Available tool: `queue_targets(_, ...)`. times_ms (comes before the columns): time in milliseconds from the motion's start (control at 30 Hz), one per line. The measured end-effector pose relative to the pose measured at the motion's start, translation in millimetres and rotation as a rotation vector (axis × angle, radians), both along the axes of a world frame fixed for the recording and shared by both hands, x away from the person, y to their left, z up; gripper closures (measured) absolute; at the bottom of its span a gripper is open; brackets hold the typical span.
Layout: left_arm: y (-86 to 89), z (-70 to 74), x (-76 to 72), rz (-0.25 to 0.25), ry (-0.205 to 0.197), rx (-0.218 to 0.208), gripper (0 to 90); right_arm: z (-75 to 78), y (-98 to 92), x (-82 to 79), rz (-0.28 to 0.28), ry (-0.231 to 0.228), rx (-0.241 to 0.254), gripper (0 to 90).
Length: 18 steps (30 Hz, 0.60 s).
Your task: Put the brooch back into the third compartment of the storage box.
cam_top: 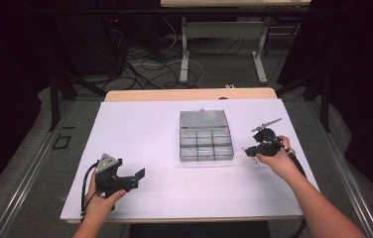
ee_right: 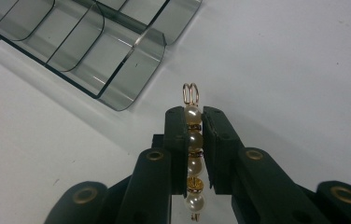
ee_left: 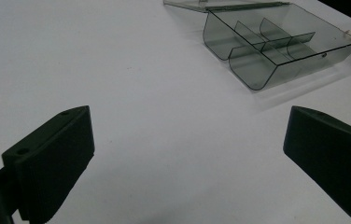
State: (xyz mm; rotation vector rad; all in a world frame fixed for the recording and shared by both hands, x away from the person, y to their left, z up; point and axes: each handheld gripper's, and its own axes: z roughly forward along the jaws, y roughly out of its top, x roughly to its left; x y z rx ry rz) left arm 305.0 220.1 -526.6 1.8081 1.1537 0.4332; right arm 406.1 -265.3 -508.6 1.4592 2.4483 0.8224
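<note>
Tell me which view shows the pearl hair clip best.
The right gripper view: the pearl hair clip stands close up between the shut jaws of the right hand-held gripper, pearls and gold loop plain. In the high view, that hand-held gripper is too small to make the clip out.

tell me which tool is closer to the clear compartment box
The right tool, shut on a pearl hair clip, sits just off the right side of the clear compartment box. The left tool, open, is farther away toward the table's near-left.

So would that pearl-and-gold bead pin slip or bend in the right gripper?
The pearl-and-gold bead pin probably stays stiff: its beads sit in a straight line. Round, glossy beads could slip or roll between the right gripper's flat pads.
</note>
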Motion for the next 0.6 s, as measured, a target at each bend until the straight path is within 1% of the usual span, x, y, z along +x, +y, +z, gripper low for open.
queue_targets(33, -0.7, -0.5, 0.0, 0.005, -0.006, -0.002, 1.8, 0.7, -0.5, 0.1, 0.002, -0.007, -0.012, 81.0)
queue_targets(67, -0.8, -0.5, 0.0, 0.005, -0.004, -0.002, 1.8, 1.2, 0.2, -0.4, 0.001, -0.008, 0.005, 81.0)
queue_targets(233, -1.0, -0.5, 0.0, 0.005, -0.004, -0.002, 1.8, 3.0, -1.3, -0.5, 0.031, -0.031, 0.005, 81.0)
queue_targets(333, -1.1, -0.4, -0.1, 0.006, -0.005, -0.002, 1.8, 5.4, -0.2, -1.0, 0.026, -0.039, 0.007, 81.0)
queue_targets(400, -1.1, -0.6, 0.1, 0.007, -0.006, -0.002, 1.8, 6.8, -0.4, -0.6, 0.037, -0.056, 0.008, 81.0)
queue_targets(500, -1.0, -0.3, -0.2, 0.006, -0.008, 0.0, 1.8, 9.4, 0.3, -1.1, 0.038, -0.061, 0.016, 81.0)
queue_targets(600, -0.4, -0.1, -0.2, 0.006, -0.009, -0.002, 1.8, 11.2, 1.8, -2.0, 0.039, -0.068, 0.013, 81.0)
